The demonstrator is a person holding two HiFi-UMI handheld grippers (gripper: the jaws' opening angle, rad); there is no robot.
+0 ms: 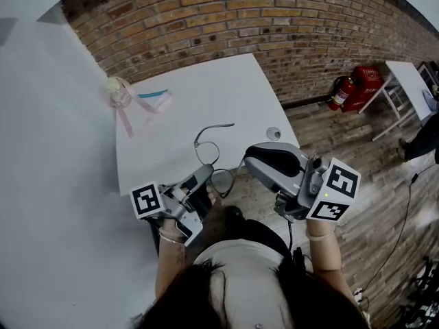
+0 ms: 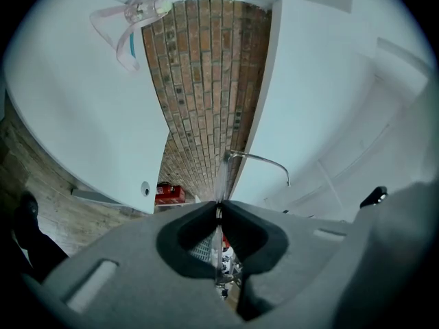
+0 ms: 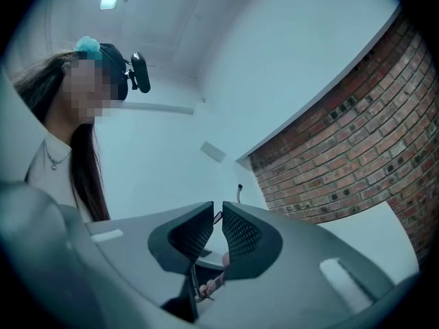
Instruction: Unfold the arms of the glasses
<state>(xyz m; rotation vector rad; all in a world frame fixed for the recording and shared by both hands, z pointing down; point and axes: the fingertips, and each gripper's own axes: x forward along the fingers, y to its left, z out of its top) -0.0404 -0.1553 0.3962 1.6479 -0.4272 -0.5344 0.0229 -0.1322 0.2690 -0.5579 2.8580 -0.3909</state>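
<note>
brick wall [image 1: 274,19] | wood floor [image 1: 370,177] | white table [image 1: 206,94] | red extinguisher [image 1: 341,93]

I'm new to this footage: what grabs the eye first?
The wire glasses at the white table's near edge, pinched at one lens by the left gripper, one arm sticking out. The bulky grey right gripper is at their other side. A red extinguisher stands by the brick wall.

The glasses [image 1: 208,151] are a thin dark wire frame with round clear lenses, held in the air over the near edge of the white counter [image 1: 206,94]. One arm [image 1: 218,126] stands swung out, reaching far and right to a curved tip. A lens [image 2: 220,184] stands edge-on, pinched in the left gripper [image 2: 219,208].
</note>
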